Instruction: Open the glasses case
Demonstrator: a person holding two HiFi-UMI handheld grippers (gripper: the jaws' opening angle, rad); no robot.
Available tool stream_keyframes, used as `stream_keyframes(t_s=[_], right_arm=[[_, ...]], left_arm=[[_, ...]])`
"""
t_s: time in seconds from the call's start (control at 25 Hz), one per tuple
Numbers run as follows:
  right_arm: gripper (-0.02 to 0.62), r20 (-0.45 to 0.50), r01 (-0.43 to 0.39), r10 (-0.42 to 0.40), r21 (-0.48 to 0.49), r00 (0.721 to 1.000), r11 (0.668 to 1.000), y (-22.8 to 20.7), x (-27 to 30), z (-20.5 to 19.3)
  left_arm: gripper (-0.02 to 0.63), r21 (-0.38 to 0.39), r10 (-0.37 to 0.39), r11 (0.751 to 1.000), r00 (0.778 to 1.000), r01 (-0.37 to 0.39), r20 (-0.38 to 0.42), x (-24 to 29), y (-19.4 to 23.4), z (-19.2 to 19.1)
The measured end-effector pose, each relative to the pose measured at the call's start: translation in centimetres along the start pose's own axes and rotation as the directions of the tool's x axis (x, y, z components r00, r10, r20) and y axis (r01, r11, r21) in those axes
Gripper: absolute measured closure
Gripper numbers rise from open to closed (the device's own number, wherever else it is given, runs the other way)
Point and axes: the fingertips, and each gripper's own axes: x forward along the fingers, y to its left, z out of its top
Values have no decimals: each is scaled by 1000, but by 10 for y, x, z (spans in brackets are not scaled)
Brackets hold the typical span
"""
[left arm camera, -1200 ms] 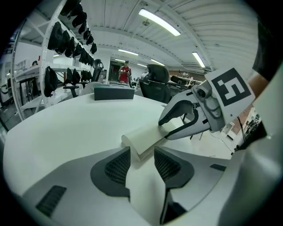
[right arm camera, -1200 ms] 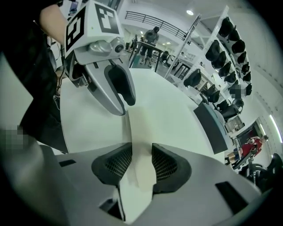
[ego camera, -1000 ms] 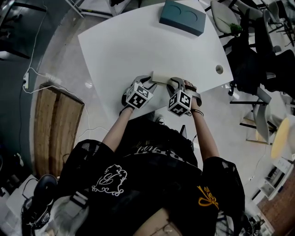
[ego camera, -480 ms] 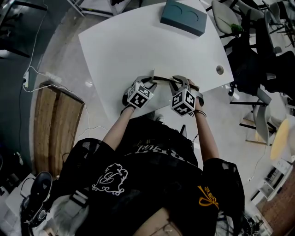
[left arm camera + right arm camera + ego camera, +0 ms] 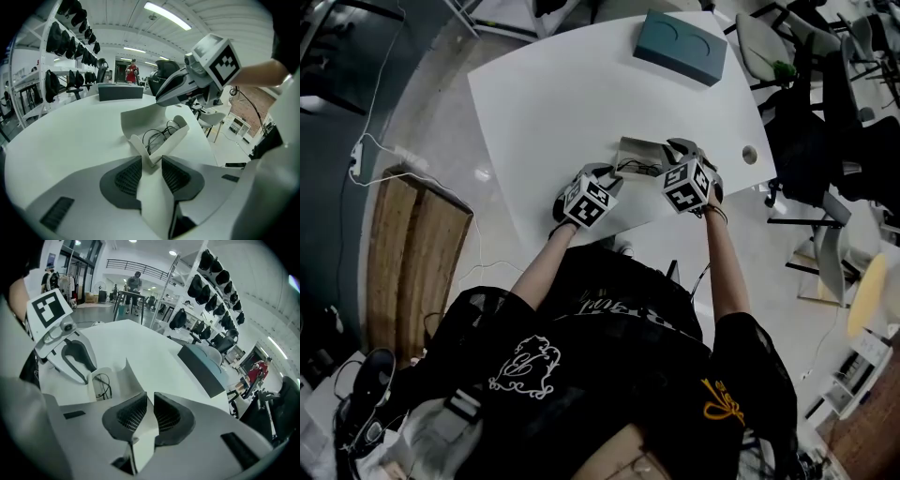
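left claw (image 5: 151,158): its jaws are pinching the near end of the glasses case (image 5: 171,142), with the pads pressing on both sides of it.
right claw (image 5: 150,394): its jaws are closing, with a narrow gap showing between them; the lid (image 5: 129,380) is reaching the mouth of that gap with its edge, but the pads are not visibly pressing on it.
glasses case: it is sitting open at the middle of the head view, just above the two claws, near the table's lower edge.
lid: it is standing up and curving away from the case's body.
glasses (image 5: 157,135): they are lying inside the case.
table (image 5: 581,94): white, it is carrying a teal box (image 5: 680,45) at the upper right, well apart from the case.
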Motion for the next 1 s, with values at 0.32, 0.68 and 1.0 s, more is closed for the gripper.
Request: stream_keyframes(t_s=[0.32,0.68,1.0], right_arm=[[532,-29,-9,10,31,1000,999,-13,17,1],[518,35,-46,42,128,999,991,-8,0,6],[518,168,-91,38,322,985,942,-3,-49,-1]], left_arm=[[477,-3,12,1000,1000,-12,1,-2,2,1],[476,-6,9,1000,1000,-9,7,-3,3,-1],[476,-76,42,996,994,-35,97,-20,-8,13]])
